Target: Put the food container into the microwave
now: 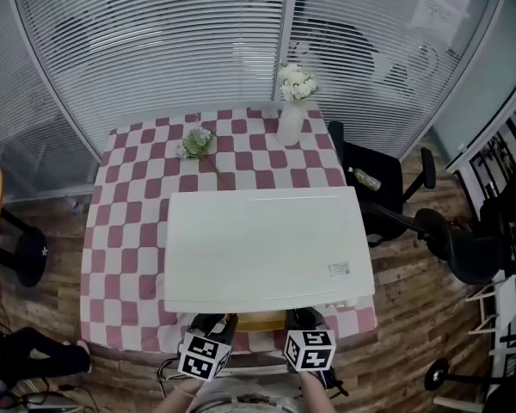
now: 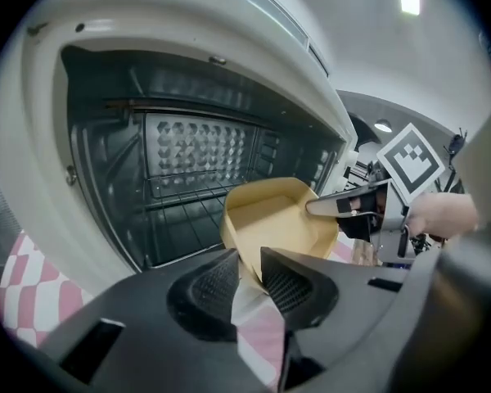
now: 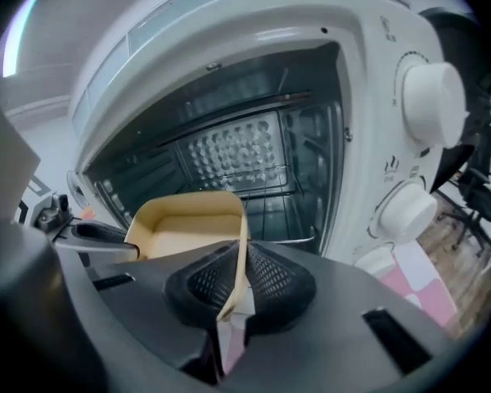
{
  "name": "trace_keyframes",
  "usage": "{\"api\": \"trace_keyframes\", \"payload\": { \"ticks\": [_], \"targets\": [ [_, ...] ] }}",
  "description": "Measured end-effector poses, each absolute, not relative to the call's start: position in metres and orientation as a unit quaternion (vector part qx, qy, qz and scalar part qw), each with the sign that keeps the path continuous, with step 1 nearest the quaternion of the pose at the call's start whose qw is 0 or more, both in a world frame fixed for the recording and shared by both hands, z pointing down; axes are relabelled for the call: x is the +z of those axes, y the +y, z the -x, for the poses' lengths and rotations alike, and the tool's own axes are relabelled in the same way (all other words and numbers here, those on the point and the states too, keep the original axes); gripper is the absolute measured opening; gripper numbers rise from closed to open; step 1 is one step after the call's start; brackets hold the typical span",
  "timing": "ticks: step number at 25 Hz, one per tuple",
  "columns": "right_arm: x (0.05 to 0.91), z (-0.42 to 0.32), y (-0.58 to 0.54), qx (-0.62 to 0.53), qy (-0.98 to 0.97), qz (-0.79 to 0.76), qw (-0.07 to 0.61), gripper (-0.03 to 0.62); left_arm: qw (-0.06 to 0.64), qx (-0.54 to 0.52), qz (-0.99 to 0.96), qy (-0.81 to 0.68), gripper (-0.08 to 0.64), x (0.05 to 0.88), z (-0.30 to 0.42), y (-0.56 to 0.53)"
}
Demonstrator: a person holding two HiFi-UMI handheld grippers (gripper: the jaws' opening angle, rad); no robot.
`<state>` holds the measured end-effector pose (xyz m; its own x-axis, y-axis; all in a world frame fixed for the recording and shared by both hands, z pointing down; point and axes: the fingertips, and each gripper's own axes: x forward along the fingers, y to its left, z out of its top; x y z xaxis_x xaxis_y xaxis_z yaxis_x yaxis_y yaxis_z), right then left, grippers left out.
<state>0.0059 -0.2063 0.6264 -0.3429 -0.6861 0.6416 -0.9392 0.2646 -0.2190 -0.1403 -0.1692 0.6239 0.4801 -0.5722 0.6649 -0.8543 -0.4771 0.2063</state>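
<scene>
A desk [image 1: 125, 231] in a pink-and-white checked cloth carries a white vase [image 1: 291, 120] of white flowers [image 1: 297, 82] at its far edge, a small bouquet [image 1: 196, 143] lying nearby. A black office chair [image 1: 387, 188] stands beside it on the wooden floor [image 1: 413, 317].

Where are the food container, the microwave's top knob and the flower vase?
food container [image 3: 184, 234]: right gripper view, on its inner floor.
top knob [image 3: 432, 105]: right gripper view, on its white face.
flower vase [image 1: 291, 124]: head view, on its white body.
</scene>
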Motion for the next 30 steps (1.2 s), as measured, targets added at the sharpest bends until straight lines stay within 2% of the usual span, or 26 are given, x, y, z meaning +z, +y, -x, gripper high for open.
{"api": "trace_keyframes", "payload": {
  "ticks": [9, 12, 15, 18, 22, 28, 30],
  "targets": [
    [0.630, -0.004, -0.220, 0.316, -0.755, -0.535, 0.209, 0.009, 0.241, 0.265, -0.832, -0.423, 0.105, 0.622, 0.139, -0.179],
    [0.627, -0.005, -0.225, 0.317, -0.754, -0.538, 0.205, 0.009, 0.222, 0.251, -0.844, -0.418, 0.202, 0.613, 0.138, -0.176],
    [0.627, -0.005, -0.229, 0.315, -0.753, -0.540, 0.207, 0.009, 0.185, 0.251, -0.858, -0.409, 0.247, 0.606, 0.138, -0.166],
    [0.625, -0.004, -0.232, 0.314, -0.753, -0.539, 0.210, 0.009, 0.129, 0.310, -0.860, -0.385, 0.276, 0.616, 0.138, -0.154],
    [0.623, -0.001, -0.231, 0.314, -0.756, -0.535, 0.211, 0.011, 0.089, 0.356, -0.856, -0.364, 0.281, 0.634, 0.128, -0.151],
    [0.619, 0.001, -0.233, 0.298, -0.773, -0.522, 0.205, 0.016, 0.090, 0.341, -0.838, -0.416, 0.281, 0.632, 0.128, -0.176],
    [0.614, 0.004, -0.234, 0.293, -0.786, -0.508, 0.194, 0.051, 0.108, 0.330, -0.838, -0.421, 0.279, 0.630, 0.129, -0.180]
  ]
}}
